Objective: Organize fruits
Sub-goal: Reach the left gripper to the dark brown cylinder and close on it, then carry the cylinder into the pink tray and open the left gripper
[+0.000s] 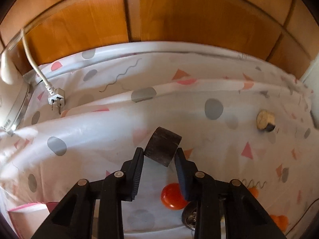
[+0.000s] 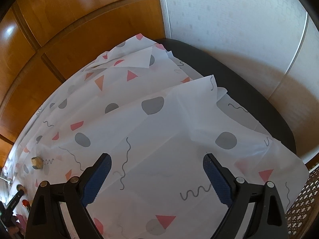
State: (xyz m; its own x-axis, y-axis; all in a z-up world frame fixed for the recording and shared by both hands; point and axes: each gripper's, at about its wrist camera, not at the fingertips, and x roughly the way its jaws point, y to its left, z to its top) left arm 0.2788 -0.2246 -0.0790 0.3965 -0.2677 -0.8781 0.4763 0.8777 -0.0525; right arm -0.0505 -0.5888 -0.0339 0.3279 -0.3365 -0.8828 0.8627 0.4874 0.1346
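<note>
My left gripper (image 1: 159, 153) is shut on a dark brown cylindrical piece (image 1: 162, 149) and holds it above the patterned tablecloth (image 1: 99, 139). Below it an orange-red round fruit (image 1: 172, 197) lies on the cloth, with more orange fruit (image 1: 280, 220) at the lower right. A pale banana piece with a dark end (image 1: 265, 121) lies to the right; it also shows in the right wrist view (image 2: 37, 162). My right gripper (image 2: 156, 171) is open and empty above bare cloth (image 2: 159, 139).
A white plug on a cord (image 1: 56, 99) lies at the back left beside a white appliance (image 1: 12, 99). Wooden cabinet doors (image 1: 179, 20) stand behind the table. A dark round metal object (image 1: 189, 217) sits under my left gripper. A perforated basket (image 2: 301, 205) is at the right.
</note>
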